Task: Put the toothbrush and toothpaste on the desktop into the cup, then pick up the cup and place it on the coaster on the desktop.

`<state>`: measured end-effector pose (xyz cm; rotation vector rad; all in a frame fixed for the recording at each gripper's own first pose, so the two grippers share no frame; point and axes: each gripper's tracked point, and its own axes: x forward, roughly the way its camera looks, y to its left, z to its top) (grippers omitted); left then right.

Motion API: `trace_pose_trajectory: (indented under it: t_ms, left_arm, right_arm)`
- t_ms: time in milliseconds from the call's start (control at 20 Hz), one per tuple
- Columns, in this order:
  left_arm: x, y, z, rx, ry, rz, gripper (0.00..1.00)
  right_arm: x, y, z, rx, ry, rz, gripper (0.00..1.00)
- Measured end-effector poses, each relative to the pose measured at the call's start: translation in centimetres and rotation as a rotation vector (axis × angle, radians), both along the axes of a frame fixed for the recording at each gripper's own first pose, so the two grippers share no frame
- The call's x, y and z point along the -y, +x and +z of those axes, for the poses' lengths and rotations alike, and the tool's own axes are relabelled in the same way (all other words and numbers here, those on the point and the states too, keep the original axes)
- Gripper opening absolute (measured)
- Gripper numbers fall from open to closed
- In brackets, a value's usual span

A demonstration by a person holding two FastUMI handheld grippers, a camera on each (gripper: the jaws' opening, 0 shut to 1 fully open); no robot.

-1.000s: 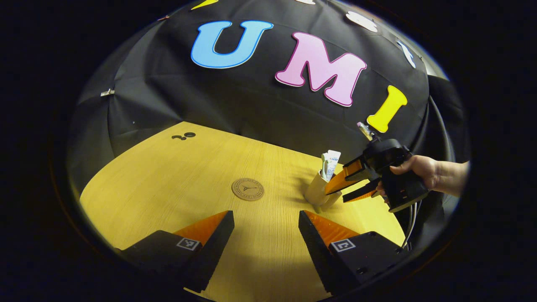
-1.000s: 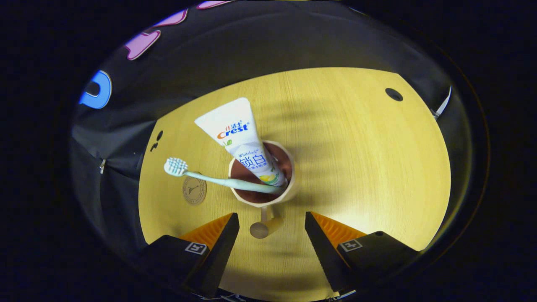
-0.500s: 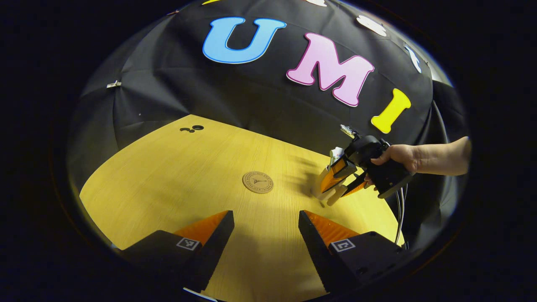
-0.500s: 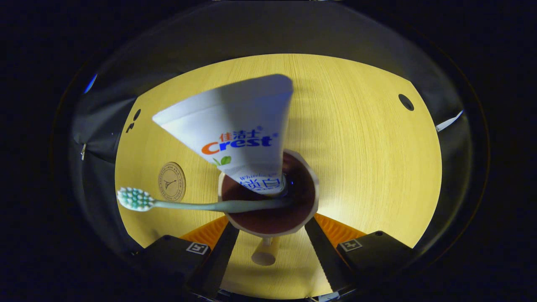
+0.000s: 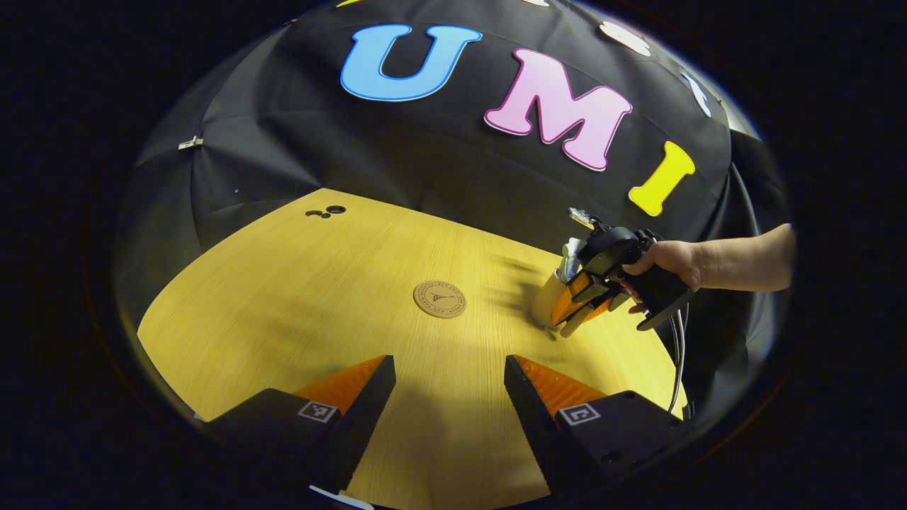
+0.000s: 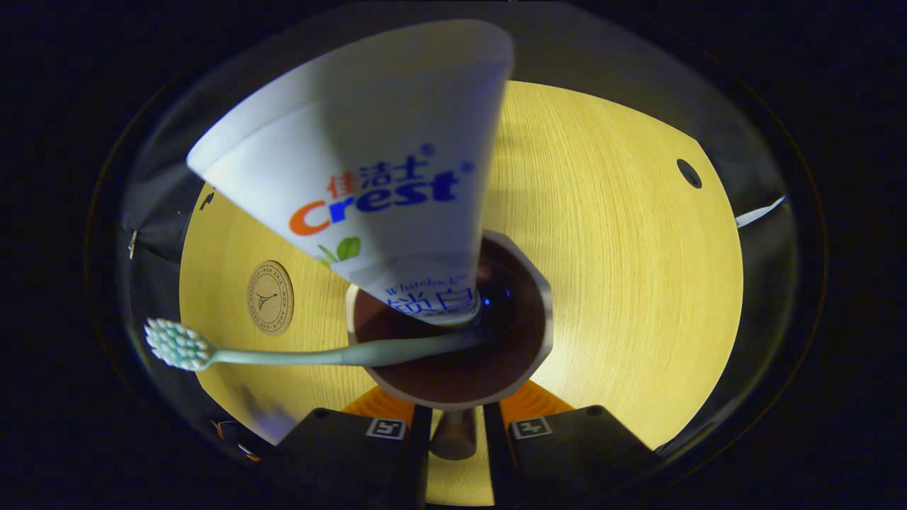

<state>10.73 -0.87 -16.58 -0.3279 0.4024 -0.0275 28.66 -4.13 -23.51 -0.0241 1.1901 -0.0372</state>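
We see the right gripper [image 6: 457, 425] clamped on the cup's [image 6: 528, 283] handle, toothpaste [image 6: 375, 170] and toothbrush [image 6: 283, 354] standing inside. The cup sits right of the coaster [image 5: 439, 299]. Our left gripper [image 5: 450, 386] gapes wide.

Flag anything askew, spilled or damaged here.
Nothing stands out. The toothbrush and toothpaste lean in the cup, which stands off the coaster. The right claw has closed on the cup's handle.
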Motion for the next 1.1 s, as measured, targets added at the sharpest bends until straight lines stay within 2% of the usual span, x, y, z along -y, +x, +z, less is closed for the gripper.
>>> trace_pose_trajectory:
  t_ms: [50,100,150,200,250,600,800,850,900,1100]
  left_arm:
    - [0.4,0.1,0.2,0.001,-0.005,-0.005,0.98]
    - [0.8,0.1,0.2,0.003,-0.012,-0.011,0.98]
    - [1.1,0.1,0.4,0.005,-0.016,-0.016,0.98]
    - [1.3,0.1,0.4,0.003,-0.017,-0.02,0.97]
    - [1.4,-0.1,0.3,-0.001,-0.016,-0.025,0.98]
    - [1.3,-0.7,-0.3,-0.021,-0.01,-0.046,0.97]
    - [0.7,-0.8,-0.2,-0.015,0.0,-0.049,0.97]
    - [0.7,-0.9,-0.1,-0.009,0.005,-0.051,0.97]
    - [0.5,-0.9,-0.2,-0.01,0.007,-0.051,0.97]
    - [0.2,-1.2,-0.7,-0.017,-0.014,-0.046,0.97]
  right_arm:
    - [0.0,0.0,0.0,-0.001,-0.003,0.005,0.33]
    - [0.0,-0.1,0.2,0.002,-0.004,0.012,0.33]
    - [0.0,-0.1,0.2,0.004,-0.009,0.024,0.39]
    - [0.1,0.0,0.2,0.006,-0.012,0.031,0.27]
    - [0.1,0.0,0.1,0.013,-0.015,0.044,0.33]
    - [0.7,0.0,0.4,0.062,-0.127,0.15,0.27]
    - [-0.1,0.4,1.2,0.095,-0.109,0.137,0.27]
    - [-0.3,0.4,1.4,0.096,-0.11,0.139,0.22]
    - [-0.6,0.4,1.6,0.1,-0.109,0.144,0.27]
    - [-3.2,0.7,2.9,0.109,-0.106,0.191,0.27]
